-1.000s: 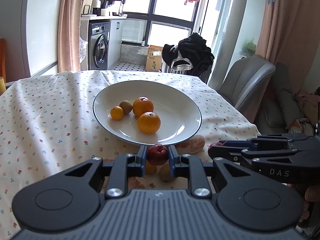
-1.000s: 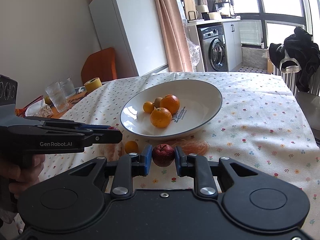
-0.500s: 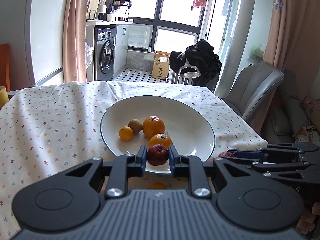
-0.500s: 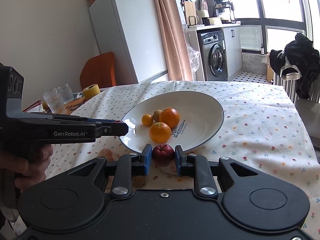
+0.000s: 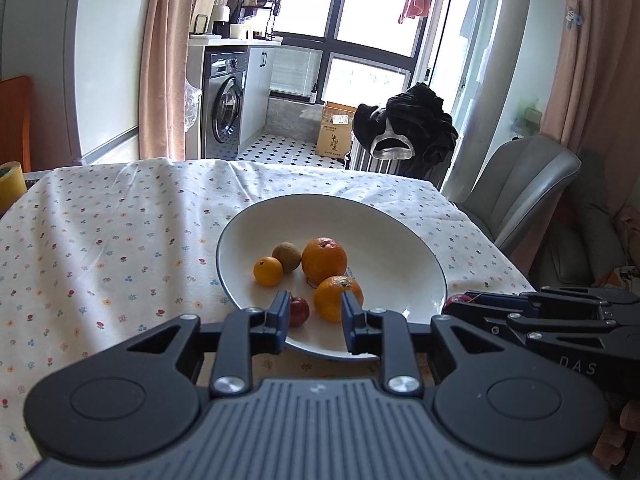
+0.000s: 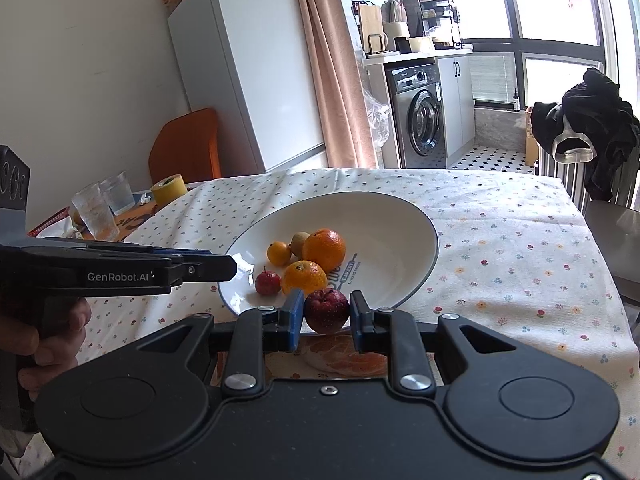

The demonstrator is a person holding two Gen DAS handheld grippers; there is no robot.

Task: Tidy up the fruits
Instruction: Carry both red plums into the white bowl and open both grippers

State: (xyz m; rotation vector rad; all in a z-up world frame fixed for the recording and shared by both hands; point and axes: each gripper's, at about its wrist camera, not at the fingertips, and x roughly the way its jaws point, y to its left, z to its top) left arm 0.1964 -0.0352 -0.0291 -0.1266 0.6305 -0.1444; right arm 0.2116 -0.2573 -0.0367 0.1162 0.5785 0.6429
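Left gripper (image 5: 313, 318) is hovering over the near edge of the wide white ceramic plate with a thin dark rim (image 5: 400, 240), jaws spread apart and gripping nothing. A small red apple-like fruit (image 5: 299, 310) is lying on the plate just inside the left finger, next to the near orange (image 5: 338, 298); whether it is touching that finger, can't tell. In the right wrist view that same small red fruit (image 6: 267, 282) is sitting free on the plate, left of the near orange (image 6: 304, 277), with the left gripper (image 6: 224, 267) showing side-on just beside it.

Right gripper (image 6: 325, 317) is pinching a second, darker red apple-like fruit (image 6: 326, 310) between its blue-padded fingers, holding it at the plate's near rim (image 6: 416, 284). From the left wrist view the right gripper is showing side-on at the right, with a bit of red fruit peeking at its tip (image 5: 455, 301).

Also lying in the plate: a bigger orange (image 5: 324, 260), a small mandarin-like orange fruit (image 5: 267, 271) and a brown kiwi (image 5: 287, 256), all clustered left of centre and touching or nearly so. The plate is sitting on a white tablecloth with small flower print (image 5: 120, 248). An orange-netted fruit (image 6: 344, 360) is lying on the cloth below the right gripper, partly hidden. A hand (image 6: 52, 344) is gripping the left gripper's handle.
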